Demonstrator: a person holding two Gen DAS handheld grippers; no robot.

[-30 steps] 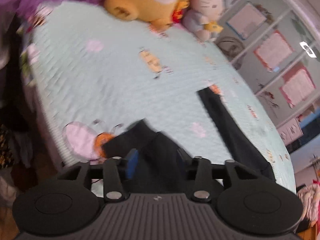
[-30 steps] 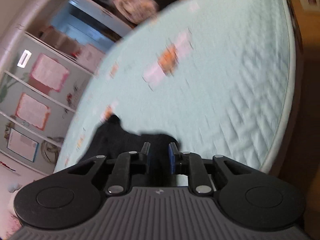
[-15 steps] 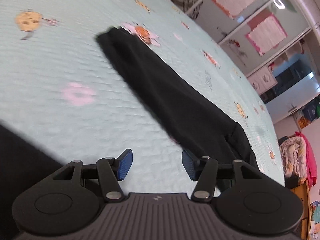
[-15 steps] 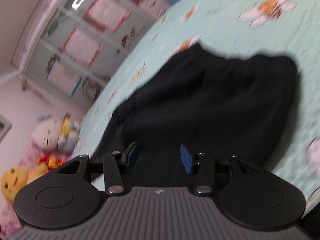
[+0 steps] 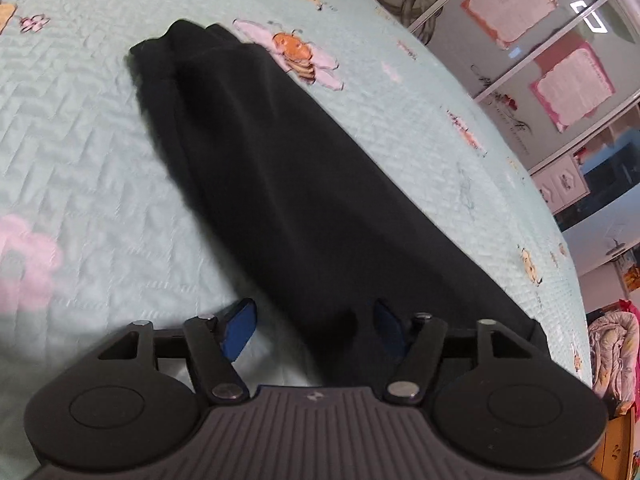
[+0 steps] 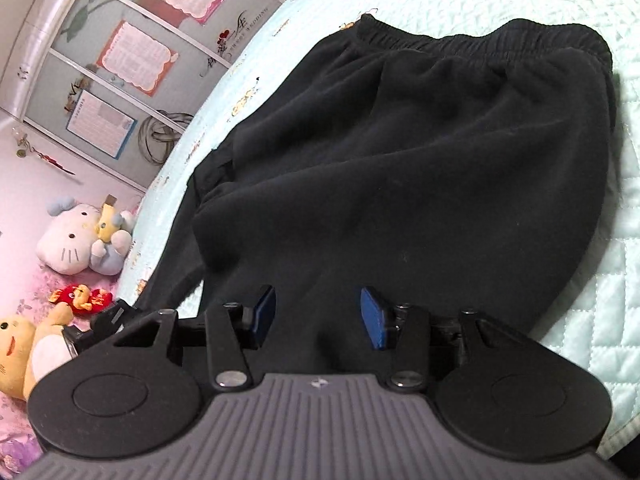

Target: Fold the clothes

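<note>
Black trousers lie flat on the bed. Left gripper has just been closing, fabric edge between its jaws, unpinched; right gripper apart over cloth. Operator should pinch both layers before lifting.

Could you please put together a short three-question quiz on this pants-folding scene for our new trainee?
1. True or false: the black pants lie on a wooden floor.
2. Which end of the pants faces the right gripper? A) leg cuffs B) elastic waistband C) a pocket zipper
3. Name the printed creature beside the leg cuff in the left wrist view.

Key
1. False: they lie on a pale green quilt.
2. B.
3. A bee on a pink flower.
</note>
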